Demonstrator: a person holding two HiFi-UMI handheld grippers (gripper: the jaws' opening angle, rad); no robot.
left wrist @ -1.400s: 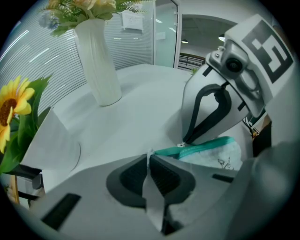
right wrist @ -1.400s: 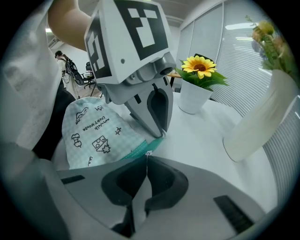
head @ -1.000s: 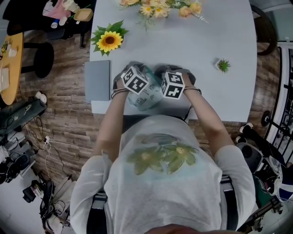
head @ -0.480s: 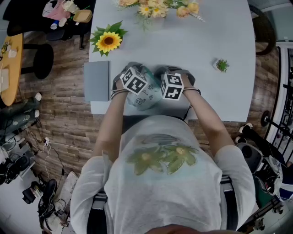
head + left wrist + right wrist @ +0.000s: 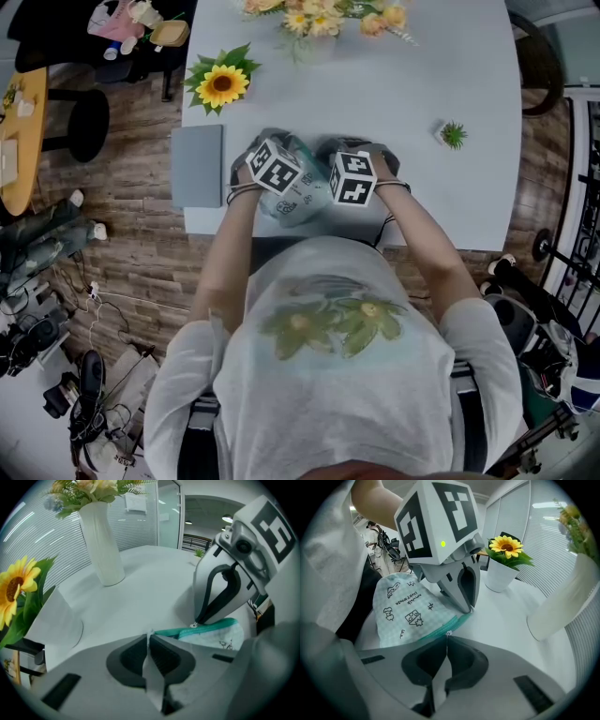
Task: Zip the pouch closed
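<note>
Head view: looking steeply down on a pale table [image 5: 441, 84], with the pouch [image 5: 302, 197] at its near edge, directly in front of the person. Pinned there between the left gripper [image 5: 278, 161] and the right gripper [image 5: 350, 174], with both marker cubes covering most of its top. Around it: a sunflower [image 5: 223, 84] at the far left, a bouquet [image 5: 323, 17] at the far edge, a small green plant [image 5: 455, 135] well apart on the right, and a grey pad [image 5: 198, 165] at the table's left side.

Left gripper view: jaws pressed together on a thin pale flap at the pouch's end. Just beyond, the teal zip [image 5: 201, 629] running right to its slider, met there by the right gripper's tip. Behind, a white vase [image 5: 103, 545] upright on the table and the sunflower at the left edge.

Right gripper view: jaws closed tight on the small zip pull [image 5: 448, 633] at the zip's near end. Pouch's checked, doodle-printed side spread to the left. Left gripper straight ahead, tip down on the zip's far end, blocking what lies past it. Sunflower in a white pot behind, vase near on the right.
</note>
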